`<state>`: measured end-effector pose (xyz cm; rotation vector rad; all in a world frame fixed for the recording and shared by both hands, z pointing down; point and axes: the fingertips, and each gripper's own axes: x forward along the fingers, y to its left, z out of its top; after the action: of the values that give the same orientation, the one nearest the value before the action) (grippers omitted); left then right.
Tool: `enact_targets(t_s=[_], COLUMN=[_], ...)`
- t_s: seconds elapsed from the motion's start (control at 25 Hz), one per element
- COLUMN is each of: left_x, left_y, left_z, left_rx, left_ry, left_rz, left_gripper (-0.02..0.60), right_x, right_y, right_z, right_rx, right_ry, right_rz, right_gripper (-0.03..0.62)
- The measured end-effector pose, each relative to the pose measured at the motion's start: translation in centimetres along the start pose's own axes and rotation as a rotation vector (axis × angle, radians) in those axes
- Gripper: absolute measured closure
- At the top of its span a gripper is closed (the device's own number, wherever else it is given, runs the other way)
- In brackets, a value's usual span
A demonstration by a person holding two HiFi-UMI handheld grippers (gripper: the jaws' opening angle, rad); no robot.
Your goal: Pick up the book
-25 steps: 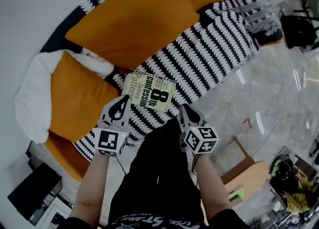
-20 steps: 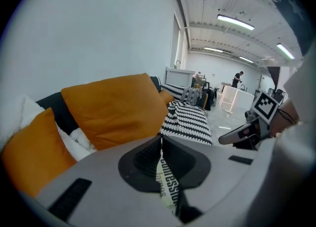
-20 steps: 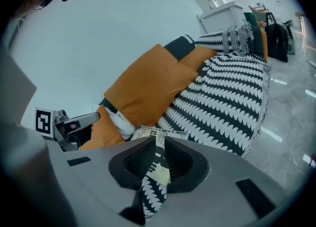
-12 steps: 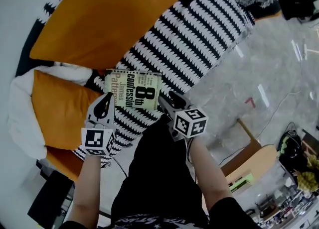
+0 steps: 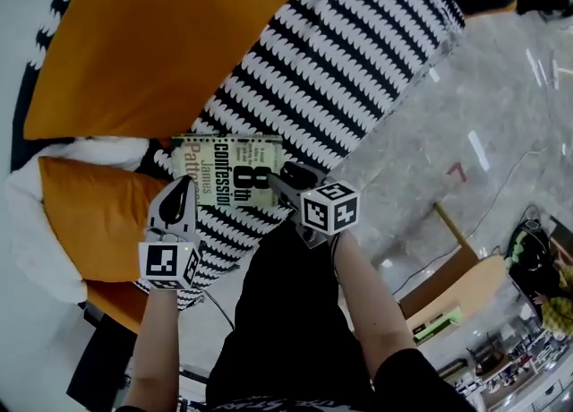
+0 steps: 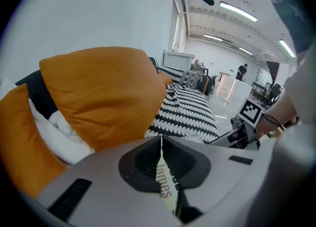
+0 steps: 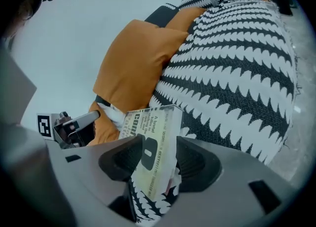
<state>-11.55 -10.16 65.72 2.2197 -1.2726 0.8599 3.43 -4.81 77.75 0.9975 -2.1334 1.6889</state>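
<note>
The book (image 5: 228, 171), a pale paperback with a big black 8 on its cover, lies flat on the black-and-white sofa cover (image 5: 358, 52). My left gripper (image 5: 183, 188) hovers at the book's left edge, its tips touching. Through the left gripper (image 6: 161, 139) a strip of the book (image 6: 165, 189) shows behind the jaws. My right gripper (image 5: 285, 175) is at the book's right near corner. Its jaws have just been opening and stand apart. In the right gripper view the book (image 7: 155, 144) shows in the gap of the right gripper (image 7: 159, 154), with neither pad pressing on it.
A large orange cushion (image 5: 152, 34) leans behind the book, and a smaller one (image 5: 89, 218) with a white blanket (image 5: 36, 240) lies to its left. Grey floor (image 5: 466, 133) and a wooden stool (image 5: 457, 285) are to the right. The person's black trousers (image 5: 286, 312) are below.
Both grippers have come down toward the book, one on each side. The right gripper's jaws have gone from closed to apart.
</note>
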Motion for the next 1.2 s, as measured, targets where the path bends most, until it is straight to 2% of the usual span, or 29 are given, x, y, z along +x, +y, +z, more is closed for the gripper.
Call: enact_targets(t_s=[0.4, 0.64, 0.76, 0.88, 1.04, 1.2], left_x=[1.2, 0.9, 0.1, 0.4, -0.2, -2.0], left_y=[0.0, -0.1, -0.2, 0.0, 0.1, 1.6], left_z=[-0.9, 2.0, 3.7, 1.7, 1.2, 0.6], left_rx=[-0.032, -0.036, -0.062, -0.085, -0.095, -0.123], left_ry=[0.045, 0.051, 0.043, 0.025, 0.013, -0.007], left_rz=[-0.01, 0.01, 0.025, 0.026, 0.045, 0.07], left_gripper=[0.566, 0.565, 0.566, 0.566, 0.566, 0.566], right_x=[2.2, 0.5, -0.2, 0.7, -0.1, 0.2], right_y=[-1.0, 0.7, 1.7, 1.0, 2.6, 5.8], right_z=[-0.6, 2.0, 2.9, 2.2, 4.2, 5.6], right_rx=[0.026, 0.128, 0.098, 0.117, 0.11, 0.04], right_ry=[0.071, 0.053, 0.074, 0.05, -0.014, -0.002], right_rz=[0.033, 0.129, 0.142, 0.157, 0.242, 0.31], right_gripper=[0.368, 0.359, 0.359, 0.361, 0.384, 0.395])
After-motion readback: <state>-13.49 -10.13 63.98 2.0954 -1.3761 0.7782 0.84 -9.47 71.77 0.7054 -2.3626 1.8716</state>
